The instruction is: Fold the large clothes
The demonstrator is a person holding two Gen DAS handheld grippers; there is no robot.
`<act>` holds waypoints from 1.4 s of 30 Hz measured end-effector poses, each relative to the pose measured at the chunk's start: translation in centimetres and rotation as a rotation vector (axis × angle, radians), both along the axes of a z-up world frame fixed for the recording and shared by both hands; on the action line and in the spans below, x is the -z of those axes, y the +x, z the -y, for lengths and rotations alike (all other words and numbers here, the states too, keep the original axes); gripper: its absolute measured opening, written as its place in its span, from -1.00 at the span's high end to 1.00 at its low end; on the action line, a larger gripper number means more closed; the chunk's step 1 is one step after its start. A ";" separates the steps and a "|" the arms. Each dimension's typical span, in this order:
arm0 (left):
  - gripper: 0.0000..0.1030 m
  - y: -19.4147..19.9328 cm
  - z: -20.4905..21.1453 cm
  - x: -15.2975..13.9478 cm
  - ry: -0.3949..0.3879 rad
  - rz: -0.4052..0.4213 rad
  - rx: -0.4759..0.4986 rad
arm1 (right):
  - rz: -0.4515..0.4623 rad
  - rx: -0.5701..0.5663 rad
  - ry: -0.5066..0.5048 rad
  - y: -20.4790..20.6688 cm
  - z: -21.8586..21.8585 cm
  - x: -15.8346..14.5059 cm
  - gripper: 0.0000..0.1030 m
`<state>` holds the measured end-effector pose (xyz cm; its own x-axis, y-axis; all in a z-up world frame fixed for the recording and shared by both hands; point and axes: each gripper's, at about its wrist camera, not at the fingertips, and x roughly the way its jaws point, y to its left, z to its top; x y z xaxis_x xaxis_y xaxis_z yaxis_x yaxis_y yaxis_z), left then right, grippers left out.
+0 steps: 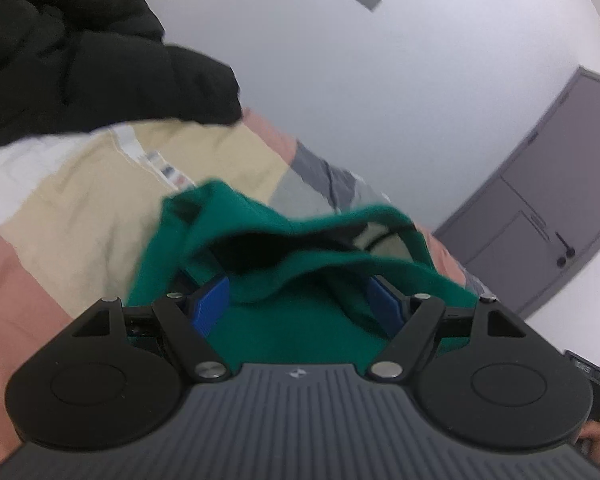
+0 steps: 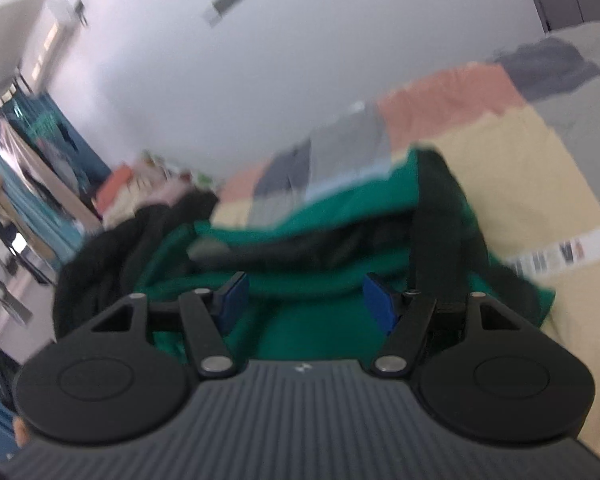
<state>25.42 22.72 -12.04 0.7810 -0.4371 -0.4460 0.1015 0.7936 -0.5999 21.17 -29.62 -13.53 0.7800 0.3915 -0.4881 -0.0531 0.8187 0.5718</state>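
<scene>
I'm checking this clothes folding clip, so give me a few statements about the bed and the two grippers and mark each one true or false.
1. The bunched green fabric garment lies on a patchwork bedspread. True.
2. The left gripper has its blue-padded fingers pressed shut. False: they stand apart, with green cloth between them.
3. A black puffy jacket lies on the bed beyond the garment. True.
4. The right gripper is shut on the black jacket. False: its fingers are apart over green cloth.
5. The wall behind is bright red. False: it is whitish.
</scene>
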 end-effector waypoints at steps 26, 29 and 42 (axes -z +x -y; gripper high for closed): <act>-0.55 8.7 0.9 3.3 0.227 -0.038 -0.192 | 0.039 0.162 -0.239 12.6 0.7 2.6 0.29; -0.55 9.7 0.3 3.8 0.241 -0.054 -0.212 | 0.061 0.222 -0.247 13.2 2.1 2.2 0.27; -0.52 11.2 -0.9 6.2 0.167 -0.150 -0.138 | -0.053 0.132 -0.167 14.6 3.1 4.8 -0.32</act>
